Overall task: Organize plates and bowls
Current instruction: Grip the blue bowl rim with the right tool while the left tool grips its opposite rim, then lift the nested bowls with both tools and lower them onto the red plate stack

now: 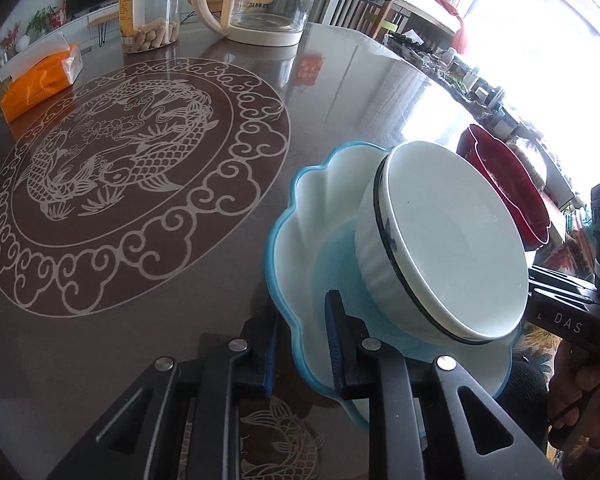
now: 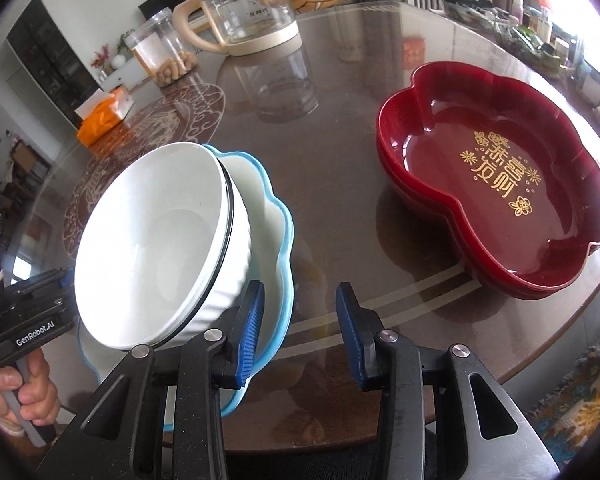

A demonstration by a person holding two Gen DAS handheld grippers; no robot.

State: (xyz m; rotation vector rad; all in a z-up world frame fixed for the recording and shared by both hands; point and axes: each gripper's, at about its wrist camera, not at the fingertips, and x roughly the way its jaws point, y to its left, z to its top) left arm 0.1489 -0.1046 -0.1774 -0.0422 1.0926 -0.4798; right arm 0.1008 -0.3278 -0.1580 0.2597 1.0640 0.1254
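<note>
Judging by the layout, roughly midway: white ribbed ceramic bowl with a black rim line (image 2: 152,248) already nested in the scalloped blue-edged white plate (image 1: 296,248), both tilted steeply and lifted at the near edge of the glossy brown glass-topped table (image 1: 140,340). Left gripper (image 1: 300,344) clenched across the plate's rim, one blue-padded finger (image 1: 334,332) inside the dish, the other beneath, carrying the stack. Right gripper (image 2: 300,328) released, jaws spread with nothing between them, its left pad (image 2: 252,320) just beside the plate's rim (touching or a hair apart, cannot tell).

Still standing alone to the right: glossy red flower-shaped tray with gold characters (image 2: 496,200), seemingly two such trays nested together. Probably remaining: bringing the plate-and-bowl pair to that red tray, or setting it down level beside it. Risk worth noting: bowl leaning hard in the tilted plate, liable to slide out unless levelled.

Further back, untouched: clear glass kettle with cream handle (image 2: 244,20), clear plastic jar of peanuts (image 1: 152,8), orange tissue pack (image 1: 40,80).
</note>
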